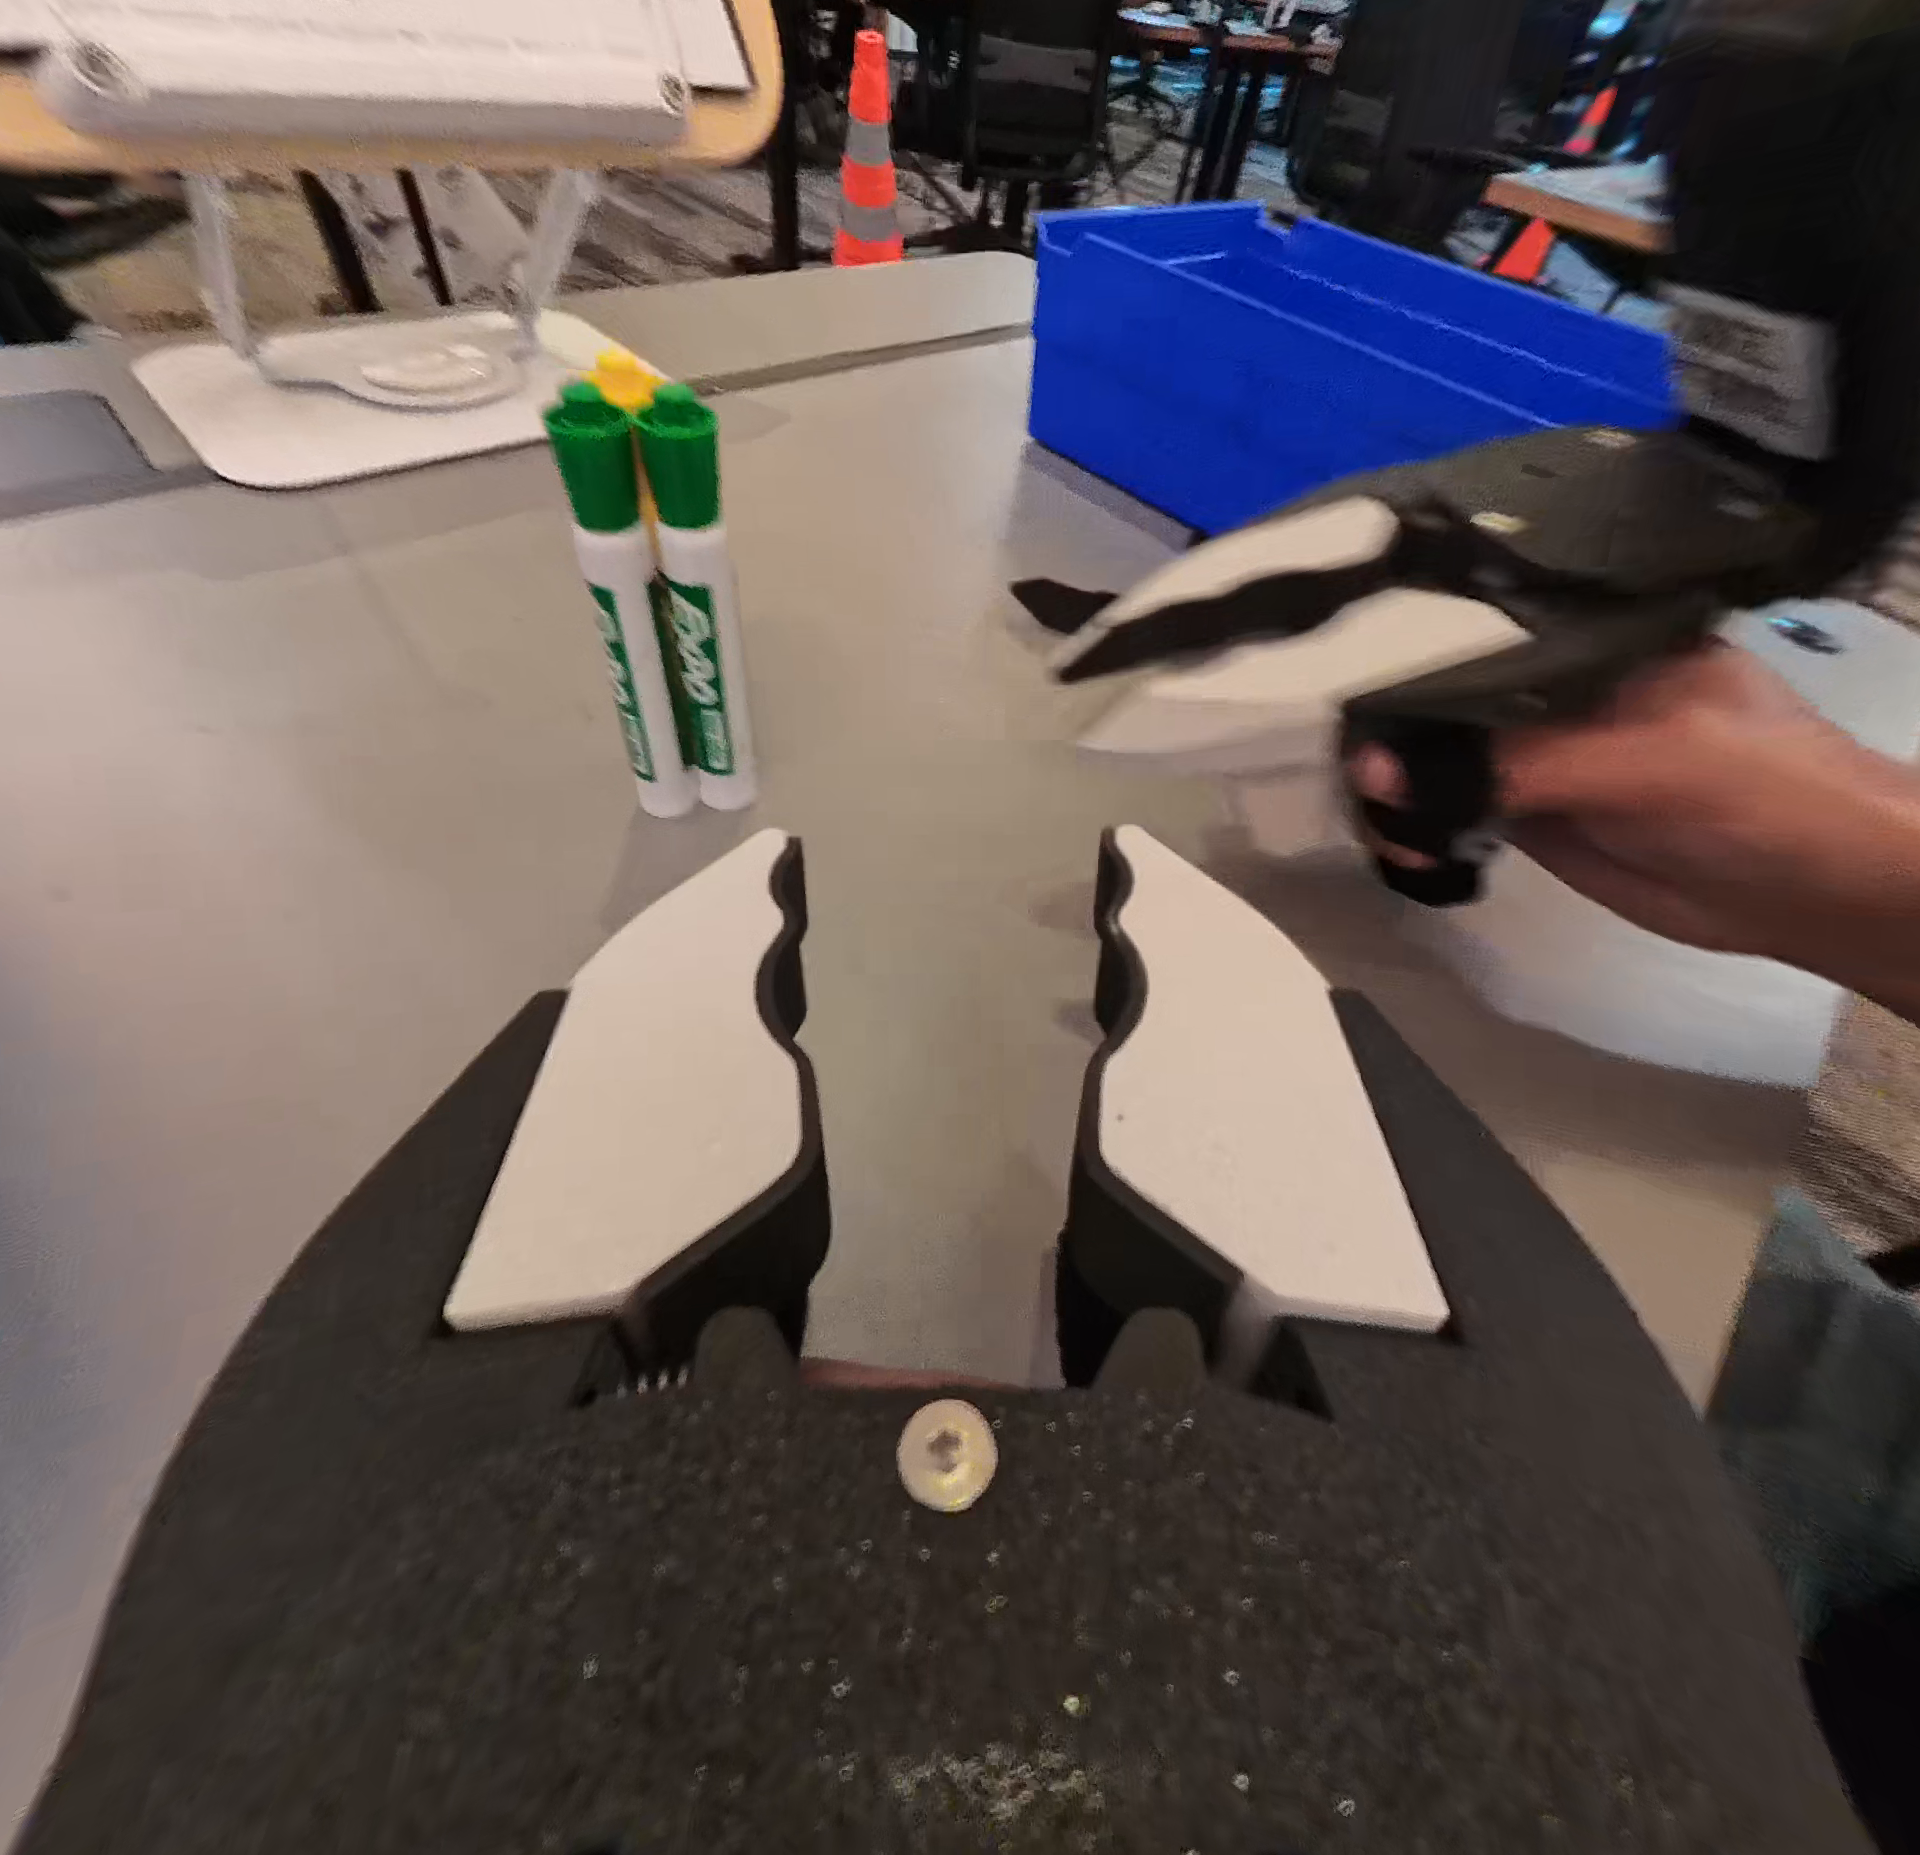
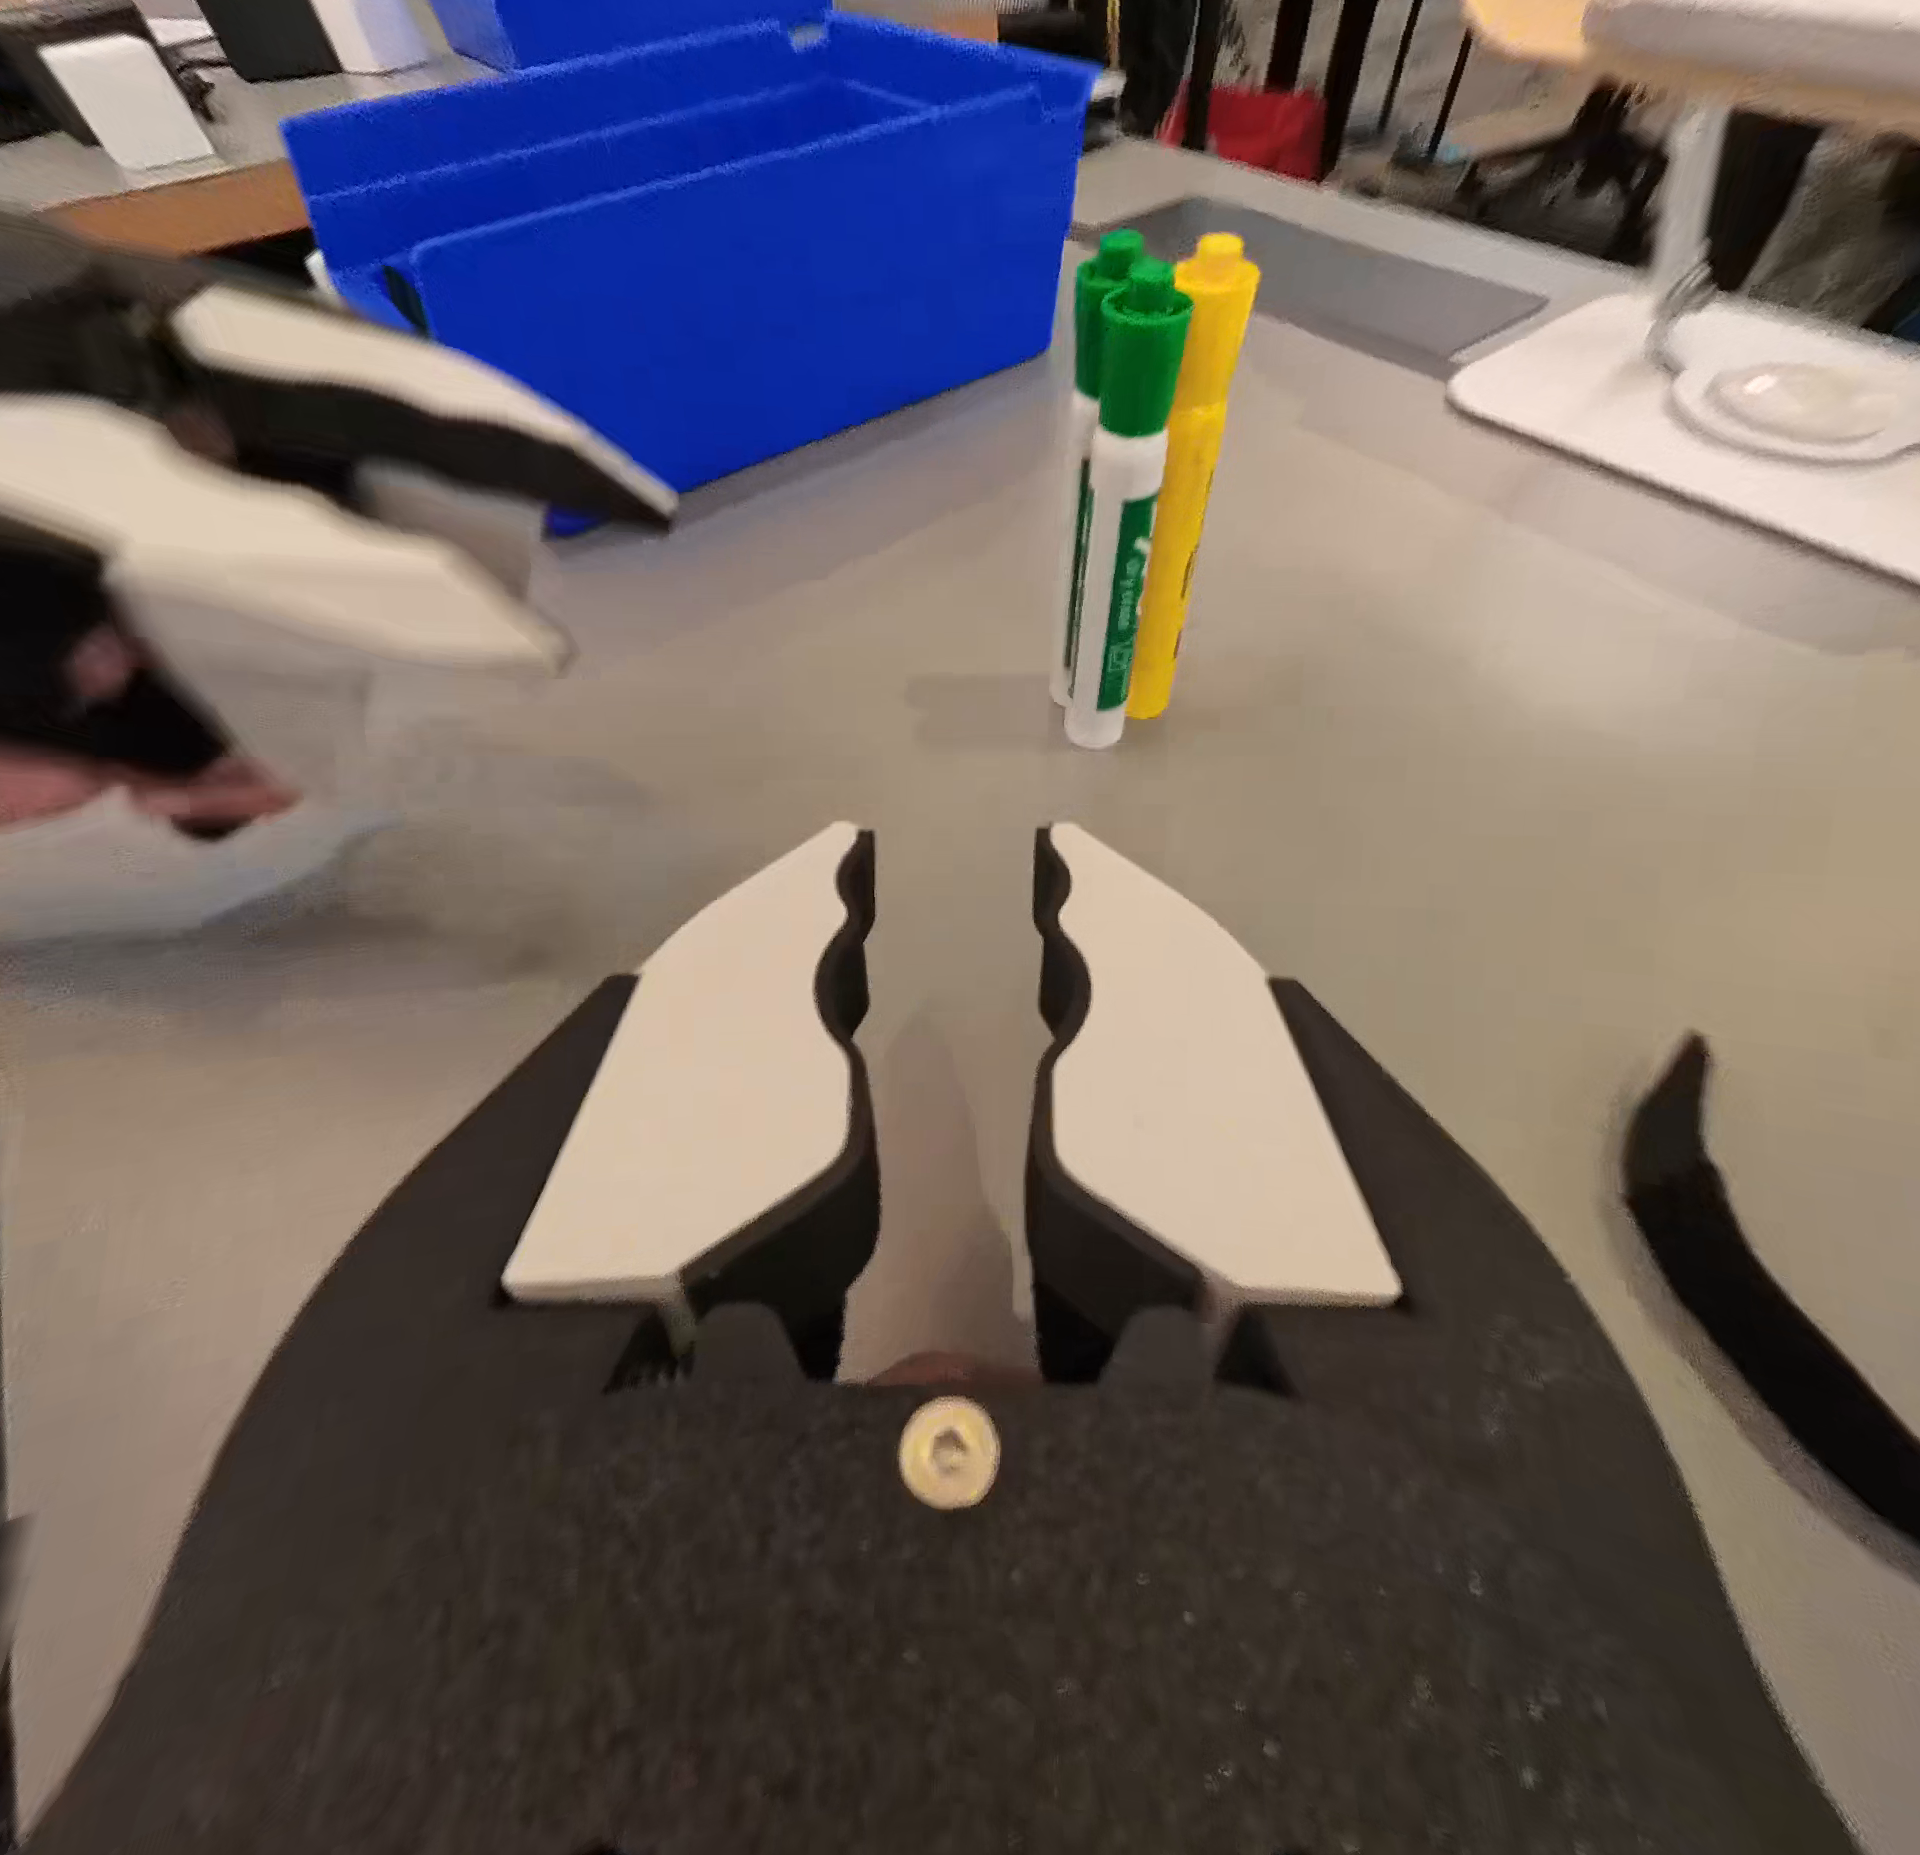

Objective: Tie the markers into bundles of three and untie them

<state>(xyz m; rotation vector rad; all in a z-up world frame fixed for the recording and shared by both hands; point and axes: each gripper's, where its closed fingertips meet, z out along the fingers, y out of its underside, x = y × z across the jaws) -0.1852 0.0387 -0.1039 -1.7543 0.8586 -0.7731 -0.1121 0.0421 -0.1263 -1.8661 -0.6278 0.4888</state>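
Three markers stand upright and close together on the grey table: two green ones (image 1: 665, 600) with a yellow one (image 1: 620, 377) behind them. In the right wrist view the green markers (image 2: 1127, 496) and the yellow marker (image 2: 1195, 475) stand ahead. I see no band around them. A black strap (image 2: 1714, 1234) lies loose on the table to the right, and its end shows in the left wrist view (image 1: 1055, 600). My left gripper (image 1: 951, 849) is open and empty, short of the markers and right of them. My right gripper (image 2: 954, 839) is open and empty.
A blue bin (image 1: 1299, 371) stands behind, also in the right wrist view (image 2: 727, 247). A clear stand on a white base (image 1: 364, 403) holds a sign board at the back. Each view shows the other gripper, blurred: the right one (image 1: 1075, 704), the left one (image 2: 613, 579). The yellow marker (image 2: 1195, 475) is about 11 cm from my right fingertips.
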